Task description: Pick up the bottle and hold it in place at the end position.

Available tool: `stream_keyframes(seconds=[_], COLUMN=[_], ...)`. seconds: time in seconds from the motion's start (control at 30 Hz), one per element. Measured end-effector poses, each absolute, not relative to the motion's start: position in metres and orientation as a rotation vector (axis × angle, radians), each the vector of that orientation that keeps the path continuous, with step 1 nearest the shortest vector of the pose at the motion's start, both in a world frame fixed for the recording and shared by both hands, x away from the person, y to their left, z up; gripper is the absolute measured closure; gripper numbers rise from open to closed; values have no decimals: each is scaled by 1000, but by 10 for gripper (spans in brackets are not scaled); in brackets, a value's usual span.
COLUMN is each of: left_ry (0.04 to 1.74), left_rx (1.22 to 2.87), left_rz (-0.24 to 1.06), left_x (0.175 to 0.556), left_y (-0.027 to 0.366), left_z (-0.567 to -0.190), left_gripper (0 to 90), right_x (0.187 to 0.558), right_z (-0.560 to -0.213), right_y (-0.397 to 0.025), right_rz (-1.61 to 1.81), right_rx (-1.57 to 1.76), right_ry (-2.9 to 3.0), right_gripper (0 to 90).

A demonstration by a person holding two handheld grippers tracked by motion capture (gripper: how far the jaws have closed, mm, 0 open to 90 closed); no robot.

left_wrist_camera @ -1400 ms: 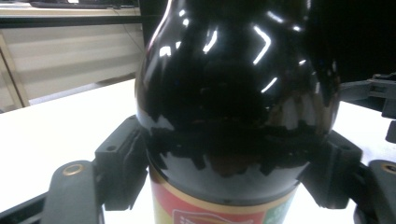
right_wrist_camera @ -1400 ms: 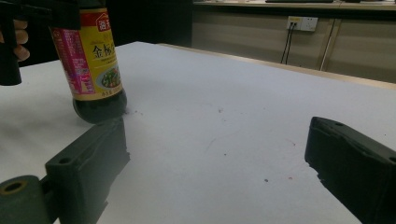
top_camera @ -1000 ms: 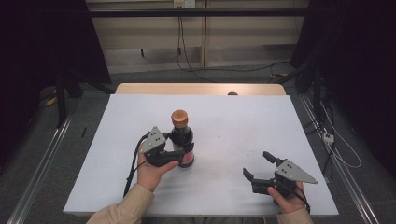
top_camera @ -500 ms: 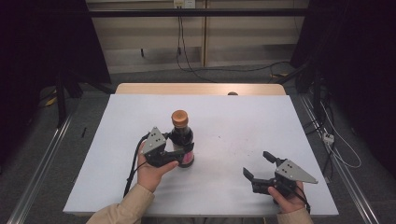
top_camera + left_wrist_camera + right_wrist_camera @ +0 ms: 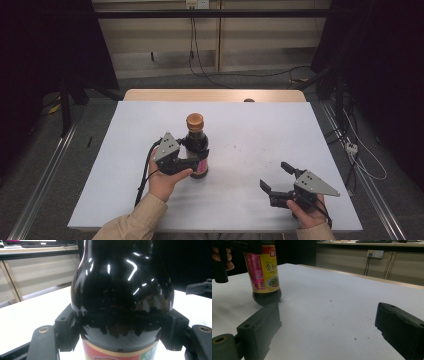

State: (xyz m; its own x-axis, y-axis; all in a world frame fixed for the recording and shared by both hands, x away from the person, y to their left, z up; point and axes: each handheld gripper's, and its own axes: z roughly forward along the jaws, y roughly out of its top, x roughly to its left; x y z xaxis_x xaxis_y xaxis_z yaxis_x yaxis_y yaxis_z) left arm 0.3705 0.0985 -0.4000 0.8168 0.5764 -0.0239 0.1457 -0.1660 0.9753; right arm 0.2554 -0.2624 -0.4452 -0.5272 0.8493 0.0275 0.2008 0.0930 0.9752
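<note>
Bottle (image 5: 196,145): one (upright), clenched by left tool (image 5: 192,161); right tool (image 5: 279,178) released.

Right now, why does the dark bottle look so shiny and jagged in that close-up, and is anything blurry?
In the left gripper view, ceiling lights glare as white streaks on the bottle, and blocky compression tears its reflections. In the right gripper view, the near jaws are soft while the bottle's label reads sharply. The high view is evenly lit, the room's edges dark.

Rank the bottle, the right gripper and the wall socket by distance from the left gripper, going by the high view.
1. Bottle, clamped in the left gripper.
2. Right gripper, open at the table's near right.
3. Wall socket, beyond the table's far edge.
</note>
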Motion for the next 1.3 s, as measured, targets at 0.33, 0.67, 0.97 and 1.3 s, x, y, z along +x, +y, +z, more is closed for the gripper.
stream_keyframes(seconds=[0.33, 0.67, 0.97, 1.3], left_ry=[548, 590, 578, 614], left_rx=[1716, 1690, 1683, 1707], left_rz=[433, 428, 450, 444], left_x=[388, 409, 425, 439], left_y=[85, 76, 70, 62], left_z=[-391, -393, -388, -398], left_gripper=[288, 288, 288, 288], right_x=[255, 255, 255, 255], right_z=[-445, -445, -446, -445], right_y=[-264, -264, -264, -264], right_rz=[1466, 1467, 1468, 1474], right_rx=[1039, 1038, 1039, 1030], right_ry=[1801, 1803, 1808, 1805], right_gripper=[54, 54, 53, 53])
